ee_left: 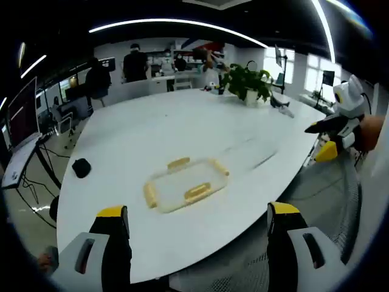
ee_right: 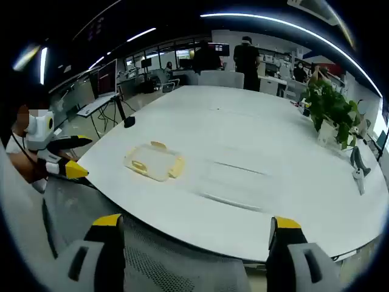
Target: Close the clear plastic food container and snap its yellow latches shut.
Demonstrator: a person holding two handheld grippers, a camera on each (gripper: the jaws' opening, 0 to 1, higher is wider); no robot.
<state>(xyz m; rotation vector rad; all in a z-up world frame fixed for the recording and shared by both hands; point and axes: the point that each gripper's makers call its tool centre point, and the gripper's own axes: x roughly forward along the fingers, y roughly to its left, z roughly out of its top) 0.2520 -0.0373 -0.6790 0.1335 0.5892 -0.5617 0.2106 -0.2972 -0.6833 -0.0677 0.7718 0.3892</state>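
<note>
You held both the left gripper (ee_left: 199, 226) and right gripper (ee_right: 193, 238) wide, unloaded, short of the container (ee_left: 184, 184) at twelve o'clock.

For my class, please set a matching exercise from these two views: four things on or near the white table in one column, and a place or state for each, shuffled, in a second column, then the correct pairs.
Things:
1. Clear plastic food container with yellow latches
2. Green leafy potted plant
3. Small black object
4. Left gripper

Places or states:
A. Far side of the table
B. Open, holding nothing
C. Near the table's left edge
D. Lying near the table's front edge

Pairs: 1-D, 2-A, 3-C, 4-B
</note>
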